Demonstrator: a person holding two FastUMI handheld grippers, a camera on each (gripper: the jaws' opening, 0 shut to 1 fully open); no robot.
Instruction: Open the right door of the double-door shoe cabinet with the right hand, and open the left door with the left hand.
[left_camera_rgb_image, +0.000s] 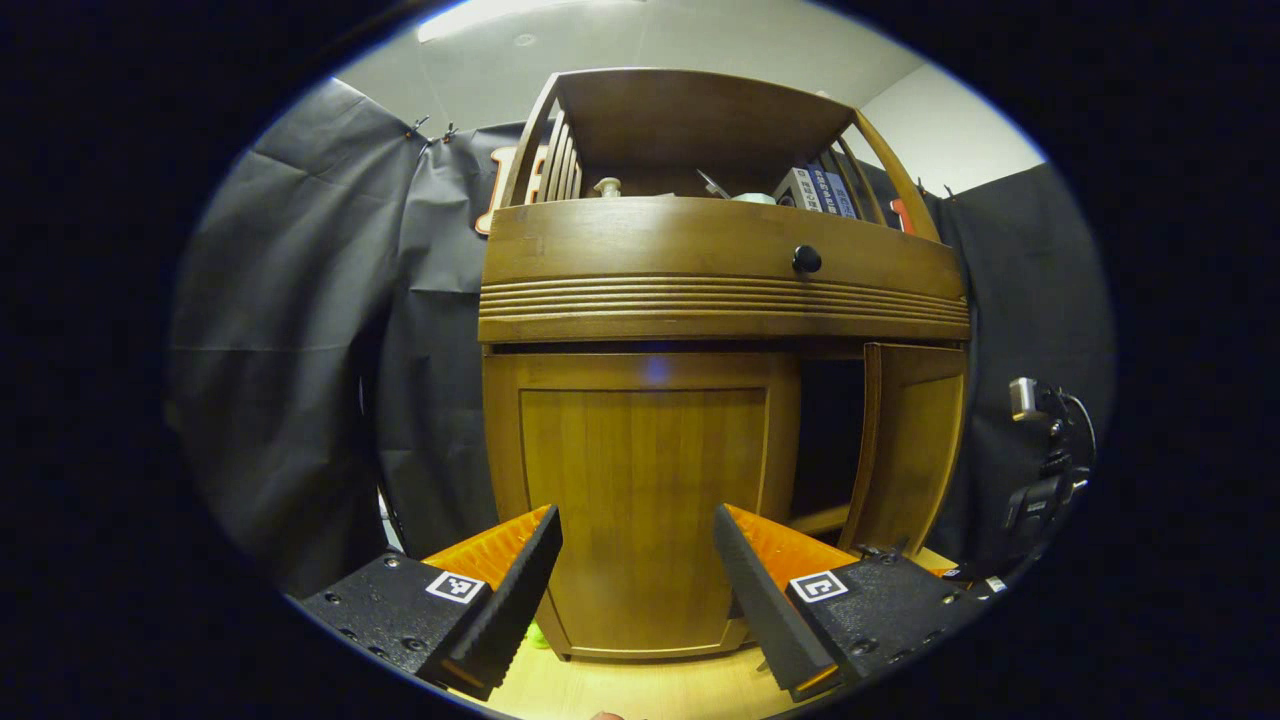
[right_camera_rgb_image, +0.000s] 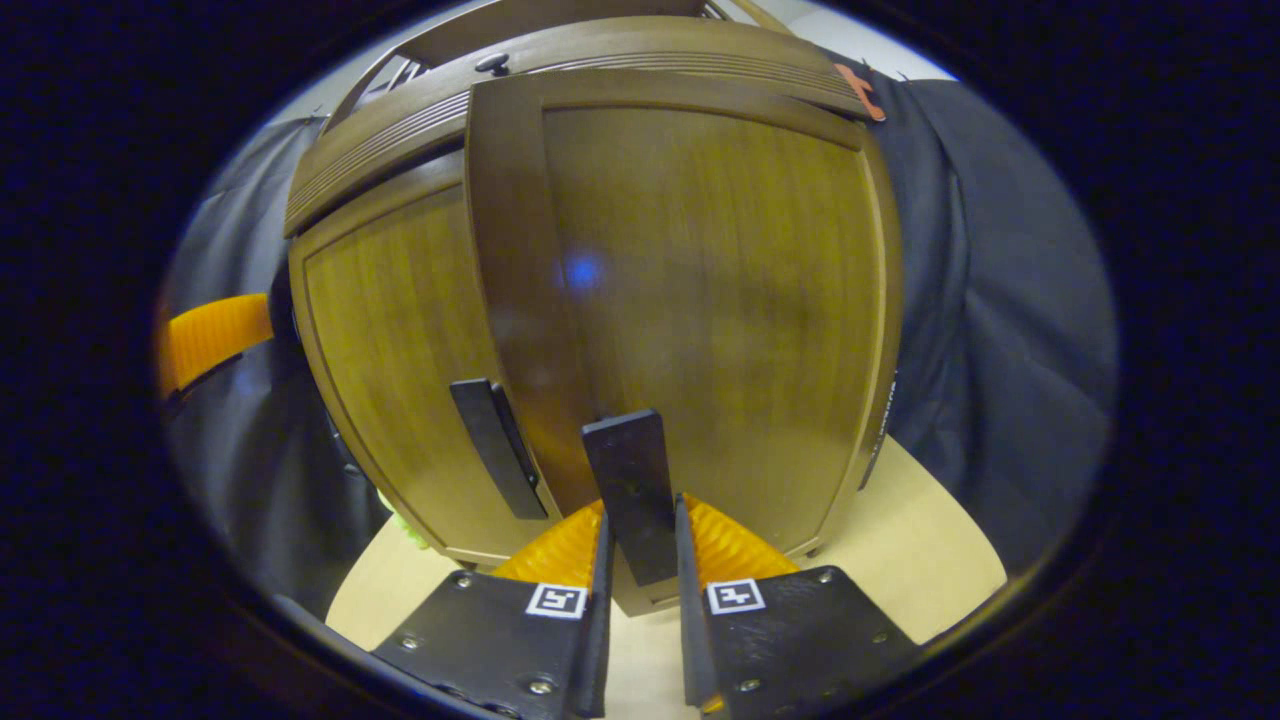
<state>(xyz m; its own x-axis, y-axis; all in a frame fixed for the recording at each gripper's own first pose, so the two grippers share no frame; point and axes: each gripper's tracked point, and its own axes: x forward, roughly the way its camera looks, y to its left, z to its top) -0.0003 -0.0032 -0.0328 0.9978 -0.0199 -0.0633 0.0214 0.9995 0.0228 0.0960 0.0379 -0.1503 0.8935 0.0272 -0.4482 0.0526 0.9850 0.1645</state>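
My left gripper (left_camera_rgb_image: 637, 590): jaws spread wide, gripping nothing, clear gap to shoe cabinet (left_camera_rgb_image: 720, 270) ahead. Left door (left_camera_rgb_image: 640, 500) flush shut. Right door (left_camera_rgb_image: 905, 445) swung ajar, dark opening between the two door edges. My right gripper (right_camera_rgb_image: 640, 560): jaws clenched on right door's handle (right_camera_rgb_image: 630, 490). Count: two doors, two handles; left handle (right_camera_rgb_image: 495, 445) untouched. One drawer knob (left_camera_rgb_image: 806, 259). Light tabletop (right_camera_rgb_image: 940, 530) bare right of cabinet.

Recording booth: black cloth walls (left_camera_rgb_image: 300, 330); camera gear on stand (left_camera_rgb_image: 1045, 450); wooden shoe cabinet (left_camera_rgb_image: 720, 260).
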